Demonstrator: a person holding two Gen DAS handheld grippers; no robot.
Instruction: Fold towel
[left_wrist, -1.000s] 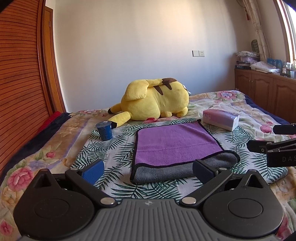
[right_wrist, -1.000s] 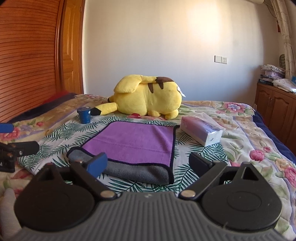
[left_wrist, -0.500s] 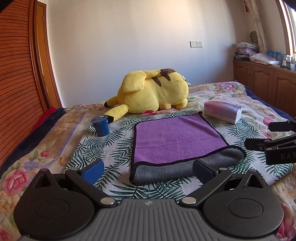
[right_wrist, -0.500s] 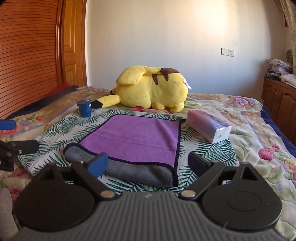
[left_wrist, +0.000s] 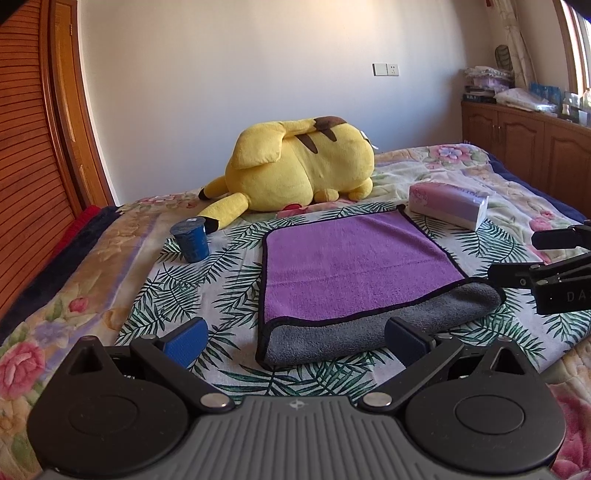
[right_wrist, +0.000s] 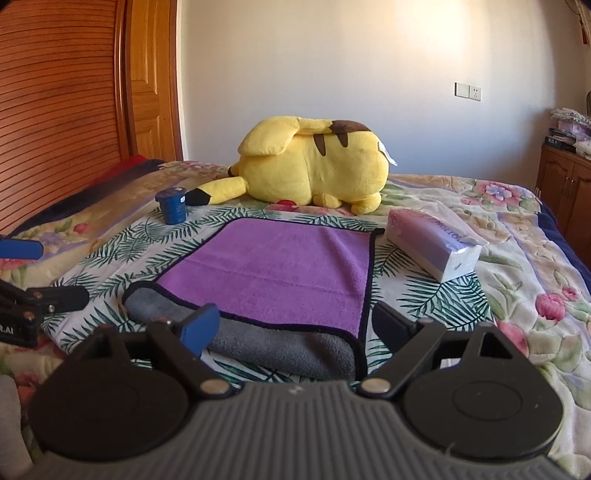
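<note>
Towel (left_wrist: 354, 258) lies half-folded on the bed (left_wrist: 92, 280), grey fold toward me; I hold left tool (left_wrist: 295, 341) and right tool (right_wrist: 295, 326) released, framing its near corners.

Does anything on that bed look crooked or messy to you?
Only the towel: its purple top layer sits skewed, so a grey strip of the underside shows along the near edge, wider at one end. The blue cup stands upright and the tissue pack looks intact.
</note>
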